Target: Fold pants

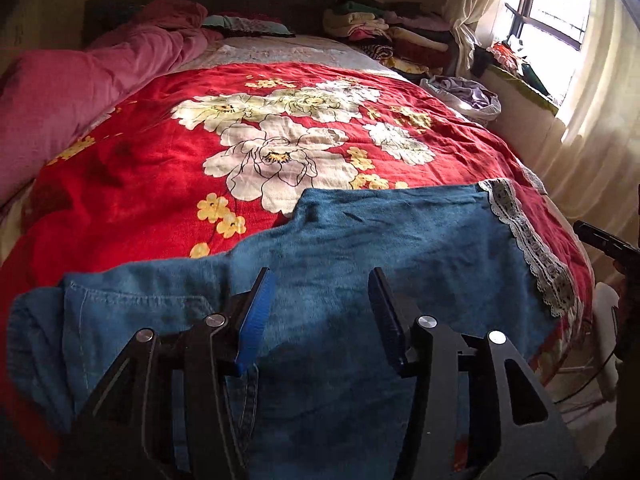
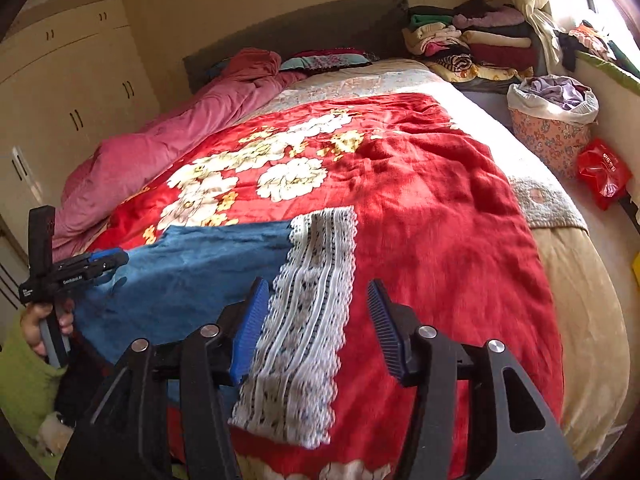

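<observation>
**Pants spread at the bed's foot, both grippers hovering wide**

Sunlit from a curtained window [image 1: 560, 8], the bedroom's red floral blanket [image 1: 160, 168] serves as the folding surface. Blue pants [image 1: 360, 240] with a white lace hem [image 2: 312, 300] lie flat across its near end, one leg stretched toward the bed's right edge. Above the denim the left gripper [image 1: 320, 312] hangs with jaws spread and nothing between them; the right gripper [image 2: 316, 328] hangs over the lace, likewise parted and empty. Risk, by judgement, lies in the grasp: soft denim over a plush blanket invites a pinch that takes the blanket too, dragging the red cloth into the fold. Lace may snag on the ribbed blue pads [image 2: 250, 328] or slip free alone, leaving the leg skewed. With the hem so near the mattress edge, a loose lift could spill the leg off the bed.
</observation>
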